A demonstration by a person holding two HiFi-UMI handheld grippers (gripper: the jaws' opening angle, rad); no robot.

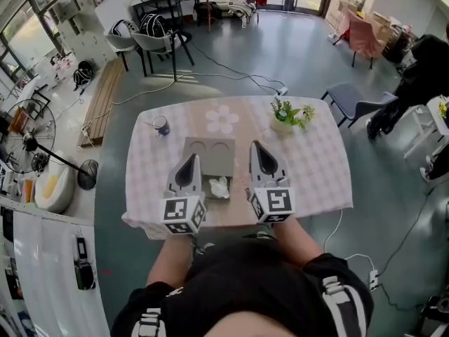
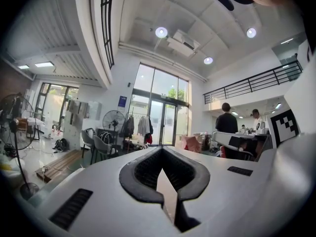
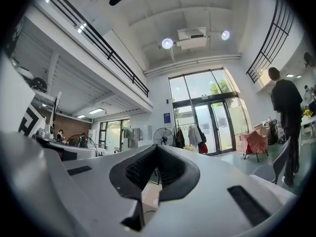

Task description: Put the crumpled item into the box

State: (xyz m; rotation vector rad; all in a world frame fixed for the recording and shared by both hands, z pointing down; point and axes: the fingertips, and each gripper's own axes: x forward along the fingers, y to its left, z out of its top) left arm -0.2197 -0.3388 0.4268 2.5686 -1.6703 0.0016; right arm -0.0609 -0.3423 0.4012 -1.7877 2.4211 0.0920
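Note:
In the head view a white crumpled item (image 1: 219, 187) lies on the table at the near edge of a grey box (image 1: 209, 154) whose top shows two round recesses. My left gripper (image 1: 191, 161) hovers just left of the crumpled item, shut and empty. My right gripper (image 1: 257, 147) hovers just right of it, also shut with nothing held. Both point away from me and up. The left gripper view shows the left gripper (image 2: 162, 151) with jaws meeting against the room beyond, and the right gripper (image 3: 157, 148) looks the same in its own view. Neither gripper view shows the item or box.
The table (image 1: 323, 167) has a pale checked cloth. On it stand a dark mug (image 1: 161, 126) at far left, a potted plant (image 1: 289, 114) at far right and a flower-shaped mat (image 1: 222, 119) behind the box. Chairs (image 1: 354, 101) and a floor fan (image 1: 31, 154) stand around.

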